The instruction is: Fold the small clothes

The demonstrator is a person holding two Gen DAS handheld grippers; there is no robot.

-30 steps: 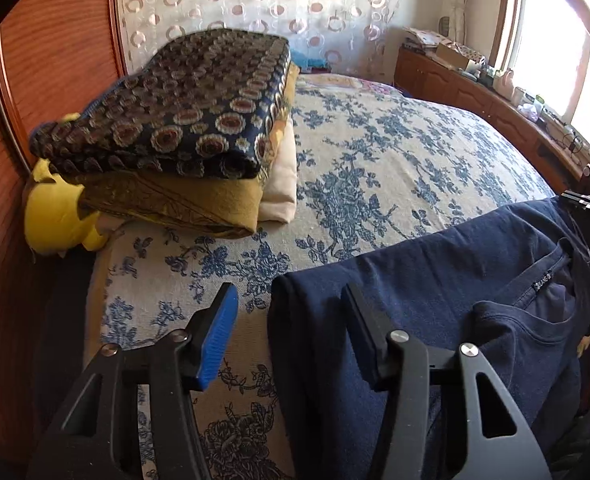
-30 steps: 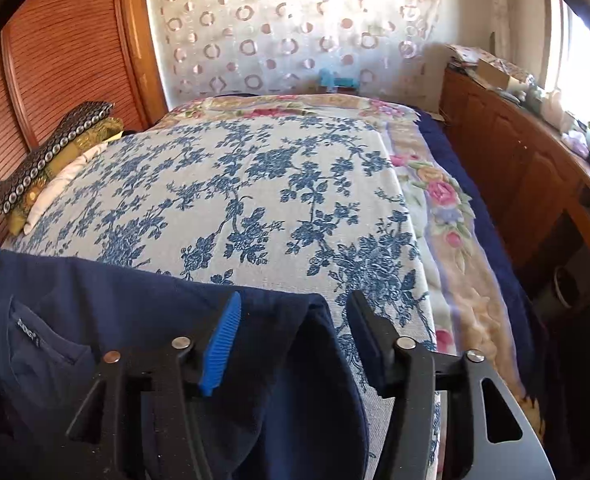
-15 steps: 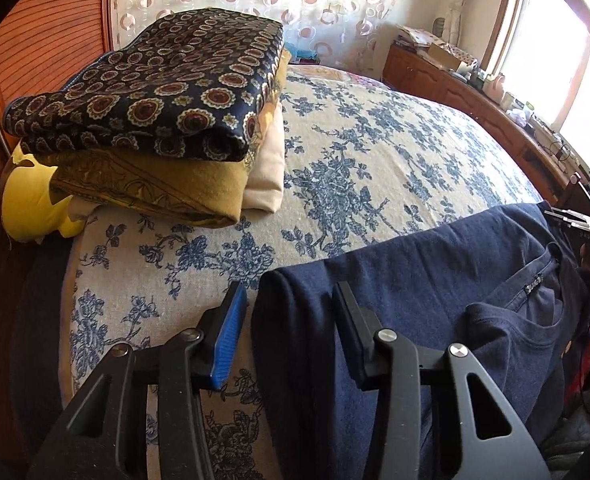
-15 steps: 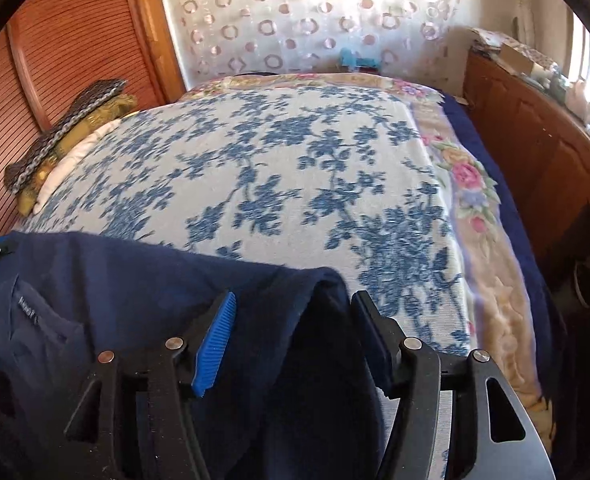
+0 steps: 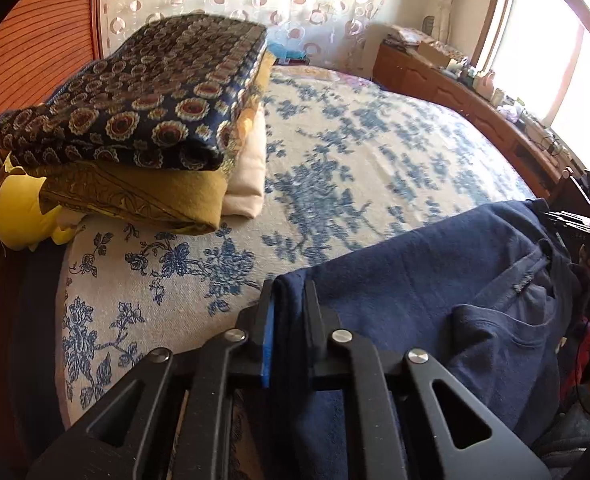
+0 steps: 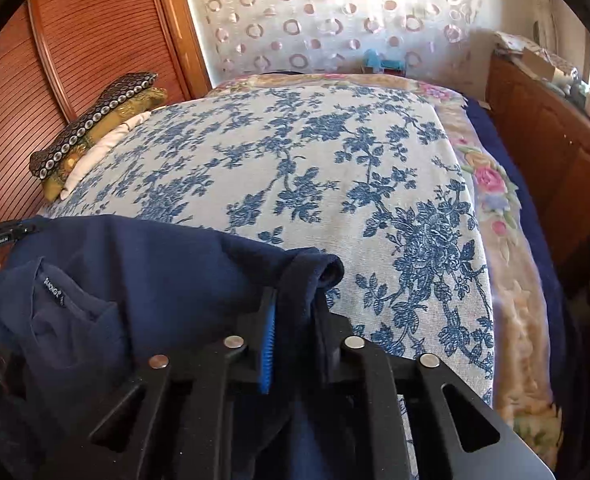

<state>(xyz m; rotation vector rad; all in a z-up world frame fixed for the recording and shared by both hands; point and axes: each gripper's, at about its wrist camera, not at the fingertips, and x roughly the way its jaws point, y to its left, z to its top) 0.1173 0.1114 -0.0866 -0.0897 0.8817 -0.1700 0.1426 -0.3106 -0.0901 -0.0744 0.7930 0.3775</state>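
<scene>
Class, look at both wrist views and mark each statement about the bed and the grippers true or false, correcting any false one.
1. The left gripper is clamped on an edge of the navy blue knit top. True.
2. The right gripper hangs open above bare bedspread. False: it pinches the same top.
3. The stack of folded patterned blankets lies on the blue floral bedspread. True.
4. The top is already folded into a small square. False: it lies spread out.

A bed [image 6: 279, 148] with a blue-flowered cover fills the room. A ribbed wooden headboard [image 5: 35, 48] stands left, a circle-patterned curtain [image 6: 335, 20] behind, a sunlit window [image 5: 551, 52] right.
</scene>
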